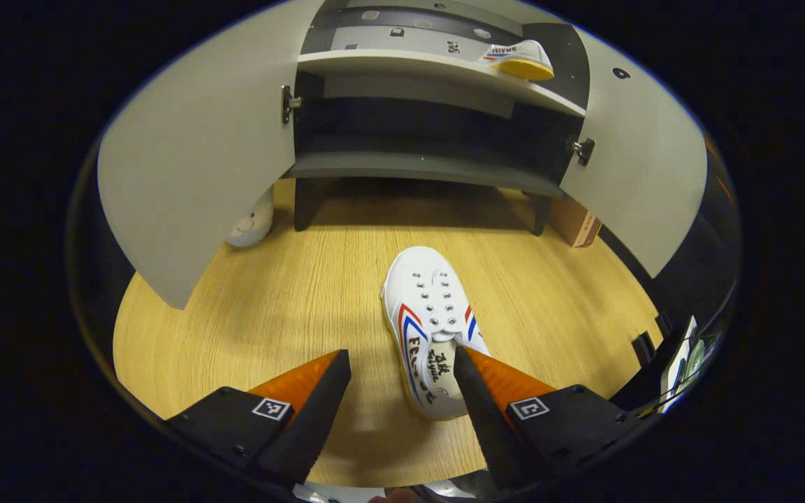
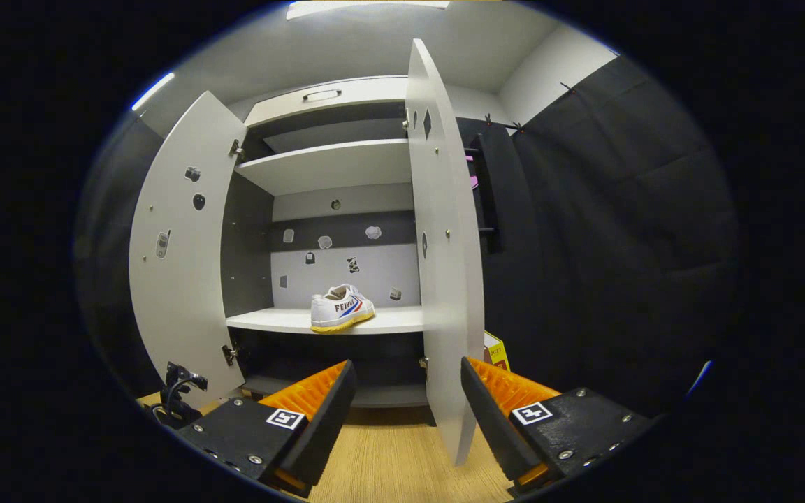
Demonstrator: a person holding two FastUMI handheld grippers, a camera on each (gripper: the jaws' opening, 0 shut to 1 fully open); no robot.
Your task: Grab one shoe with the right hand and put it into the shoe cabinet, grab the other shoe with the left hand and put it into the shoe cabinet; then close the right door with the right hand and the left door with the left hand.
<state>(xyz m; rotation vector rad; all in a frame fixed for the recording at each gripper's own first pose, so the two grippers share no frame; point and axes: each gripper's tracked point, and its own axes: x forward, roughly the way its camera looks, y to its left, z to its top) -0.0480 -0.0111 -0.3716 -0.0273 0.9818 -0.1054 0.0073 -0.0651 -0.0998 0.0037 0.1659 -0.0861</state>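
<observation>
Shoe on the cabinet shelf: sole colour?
Yellow sole under a white upper on the shelved shoe; clearest in the right gripper view.

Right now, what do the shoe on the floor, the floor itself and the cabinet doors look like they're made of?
Shoe on the floor: white canvas by its matte look, with metal-looking eyelets; the sole edge seems rubber. Floor: pale wood grain with a smooth sheen, probably laminate. Cabinet doors: flat, matte light-grey panels, likely coated board.
</observation>
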